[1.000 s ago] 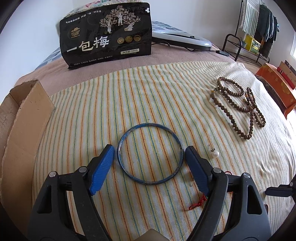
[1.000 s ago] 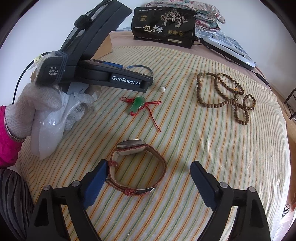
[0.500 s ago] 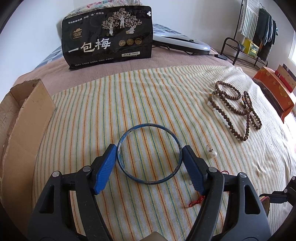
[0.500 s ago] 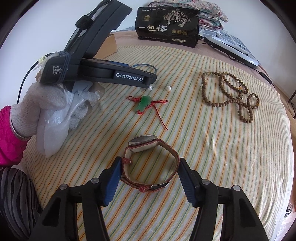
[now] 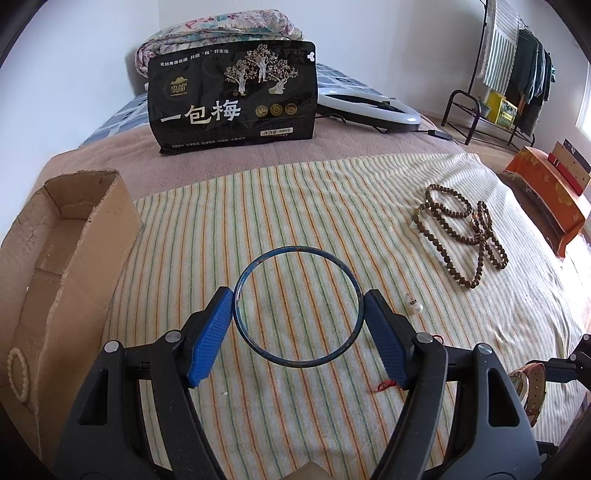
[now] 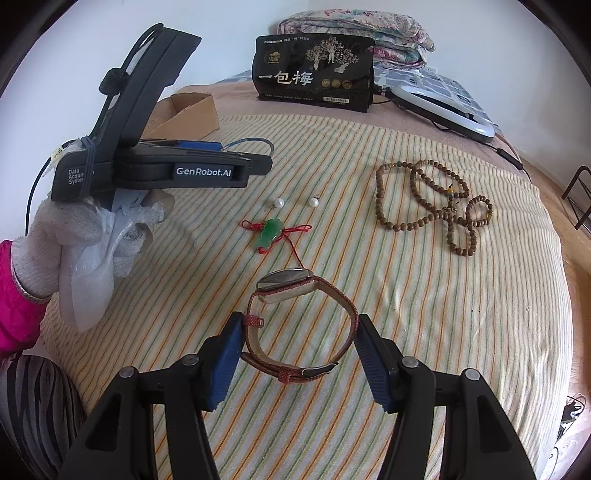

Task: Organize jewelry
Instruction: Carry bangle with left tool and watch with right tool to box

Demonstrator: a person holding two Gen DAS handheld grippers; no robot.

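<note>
My left gripper (image 5: 299,306) is shut on a thin blue bangle (image 5: 295,248), its pads pressing the ring's two sides and holding it just above the striped cloth (image 5: 258,206). My right gripper (image 6: 299,339) is shut on a red-strapped watch (image 6: 284,278), both pads against the strap loop. On the cloth lie a green pendant (image 6: 271,230) on red cord, two pearls (image 6: 279,202) and a wooden bead necklace (image 6: 424,199). An open cardboard box (image 5: 74,240) at the left holds a white bead bracelet (image 5: 16,373).
A black snack bag (image 5: 236,99) stands at the back of the bed, with a white flat device (image 5: 369,107) and a folded quilt (image 5: 221,29) near it. An orange box (image 5: 546,188) sits off the right edge. A gloved hand (image 6: 55,229) holds the left gripper.
The right gripper's jaws came in from wide apart onto the watch strap. The left gripper rose with the bangle, so the box's inside now shows.
</note>
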